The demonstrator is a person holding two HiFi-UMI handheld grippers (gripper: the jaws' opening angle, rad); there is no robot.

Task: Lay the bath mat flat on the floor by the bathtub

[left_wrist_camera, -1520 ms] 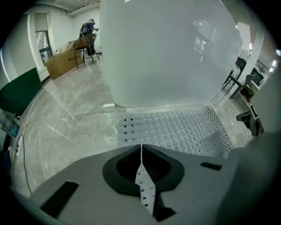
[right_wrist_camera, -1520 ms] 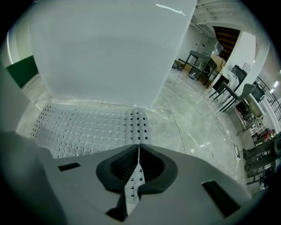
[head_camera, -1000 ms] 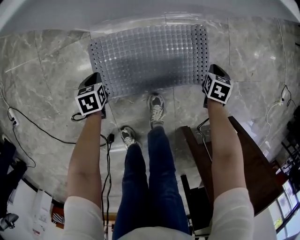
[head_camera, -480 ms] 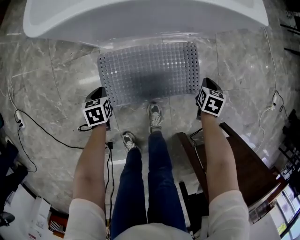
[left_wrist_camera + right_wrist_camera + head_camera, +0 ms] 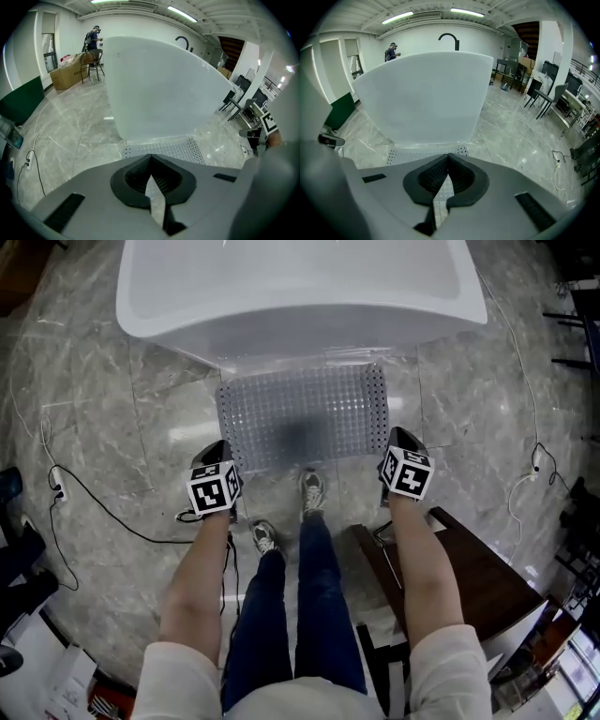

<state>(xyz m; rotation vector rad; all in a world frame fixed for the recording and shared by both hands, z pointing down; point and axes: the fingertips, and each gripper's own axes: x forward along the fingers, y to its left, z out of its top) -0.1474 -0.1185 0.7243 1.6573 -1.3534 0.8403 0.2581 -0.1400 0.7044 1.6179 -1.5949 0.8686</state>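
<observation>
Both our left gripper [image 5: 221,451] and right gripper [image 5: 397,437] have jaws together, empty; the bath mat [image 5: 302,416] lies flat on the floor [image 5: 112,427] beside the bathtub [image 5: 300,287].

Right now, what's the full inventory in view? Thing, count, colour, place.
bathtub: one, white, top of the head view
bath mat: one, translucent grey, flat on the floor against the bathtub
floor: grey marble tiles
faucet: one, black, behind the bathtub's far rim
black cable: one, on the floor at left
white cable: one, on the floor at right
table: one, dark brown, lower right
cardboard box: one, brown, far left corner of the room
bystander: one, far end of the room
legs: two, blue jeans, just short of the bath mat
left gripper: grey, jaws shut, empty, by the mat's near left corner
right gripper: grey, jaws shut, empty, by the near right corner
</observation>
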